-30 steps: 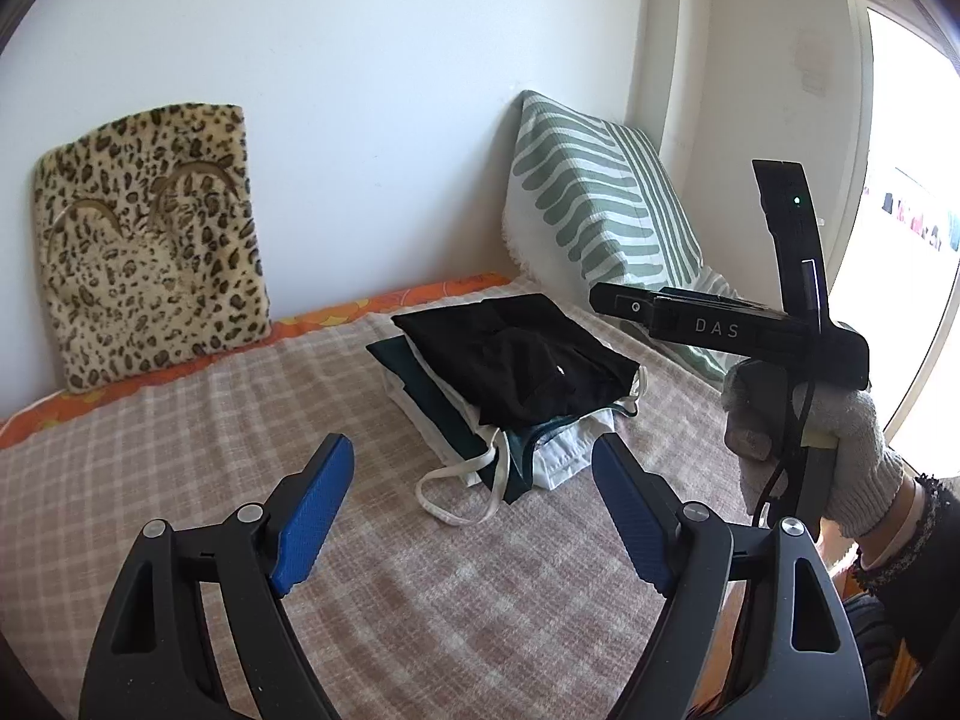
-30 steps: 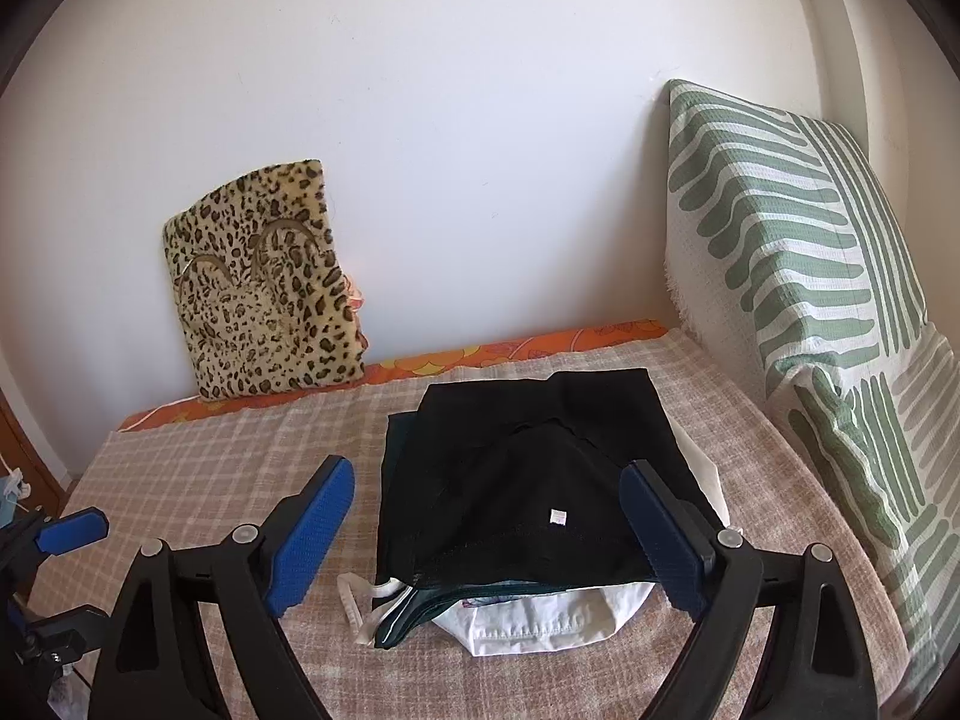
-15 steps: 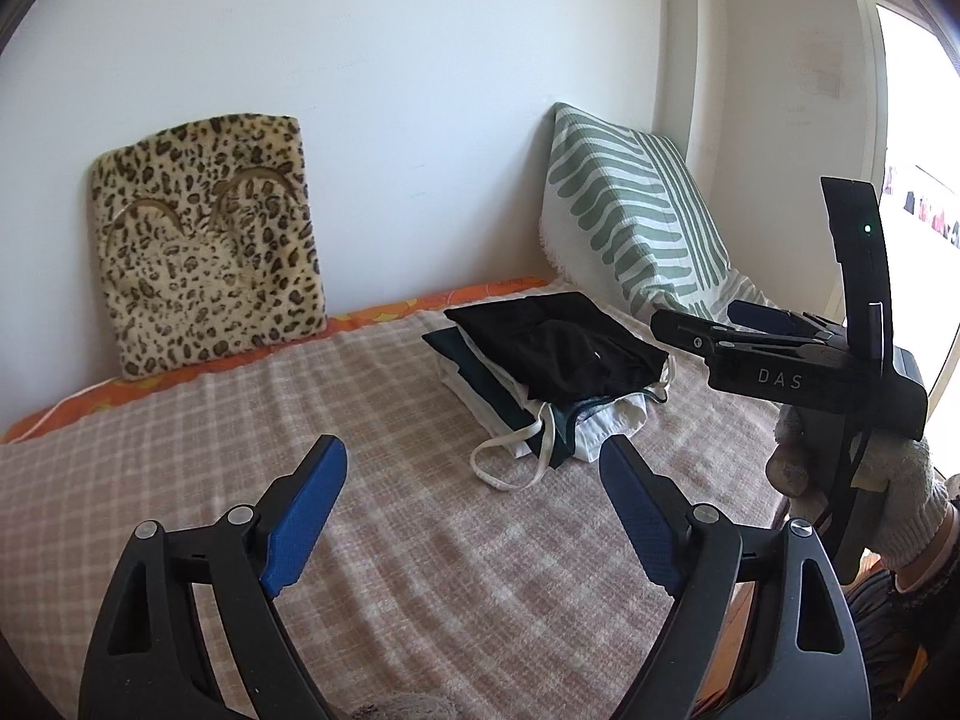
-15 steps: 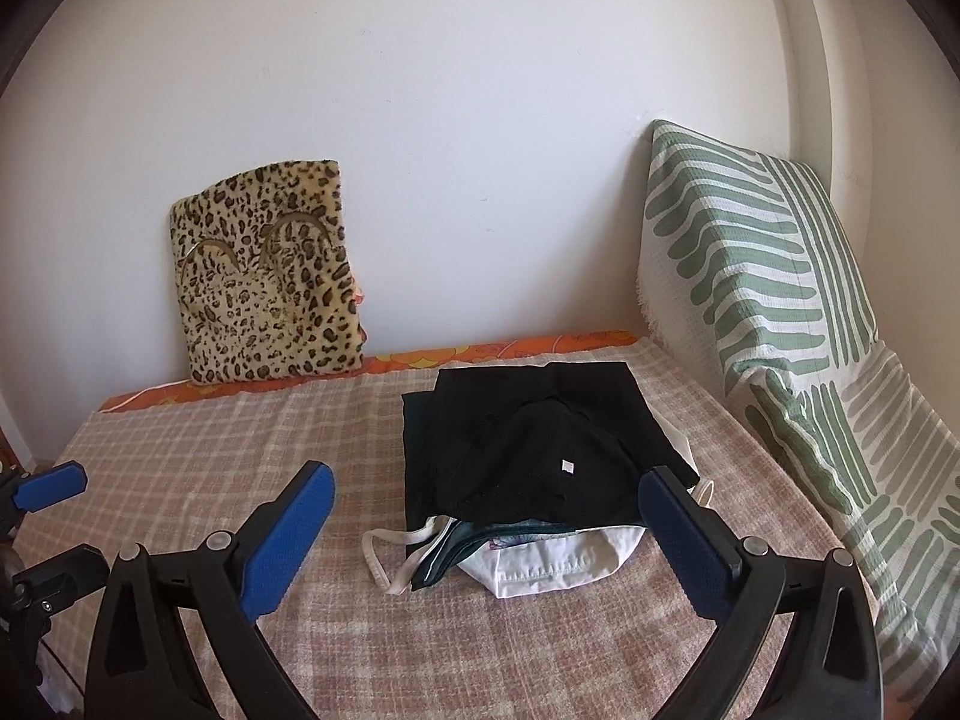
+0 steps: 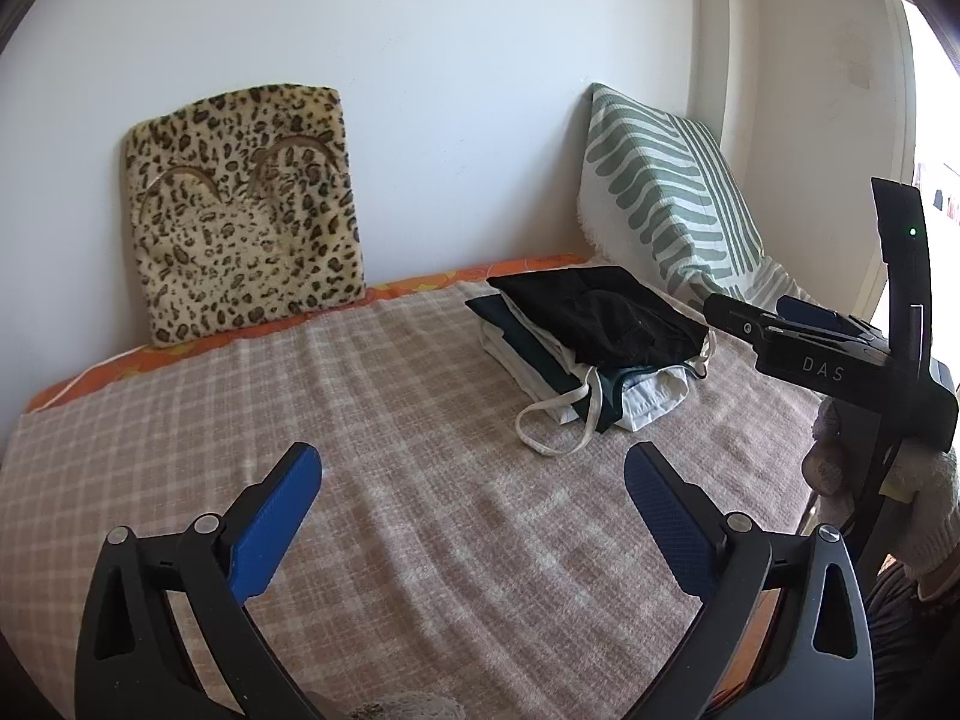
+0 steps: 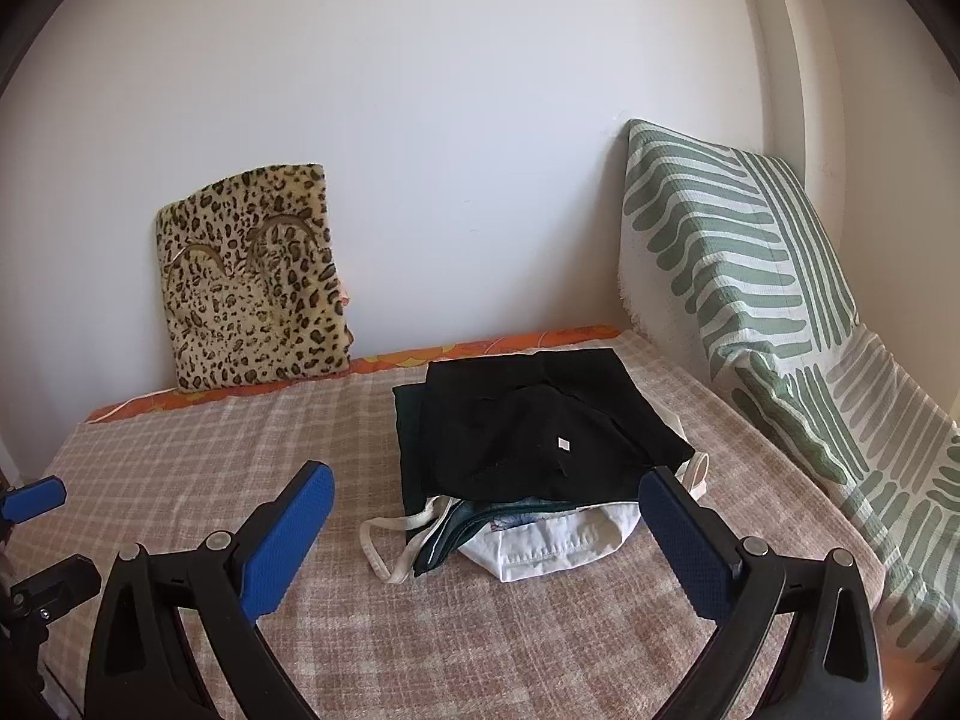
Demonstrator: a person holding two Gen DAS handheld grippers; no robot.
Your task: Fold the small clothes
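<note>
A stack of folded small clothes [image 5: 594, 336] lies on the checked bed cover, a black garment [image 6: 540, 432] on top, dark green and white pieces [image 6: 552, 546] under it, a white strap loop [image 5: 552, 426] trailing in front. My left gripper [image 5: 471, 474] is open and empty, well back from the stack and left of it. My right gripper [image 6: 486, 492] is open and empty, just short of the stack's front edge. It also shows at the right of the left wrist view [image 5: 840, 348], held by a gloved hand.
A leopard-print cushion [image 5: 240, 222] leans on the back wall. A green-and-white striped pillow [image 6: 738, 276] stands at the right. The pink checked cover [image 5: 360, 420] spreads over the bed, with an orange sheet edge [image 6: 468, 348] along the wall.
Both grippers have pulled back from the clothes stack, which now looks smaller and farther away. The left one has also swung left. Both stay open and empty.
</note>
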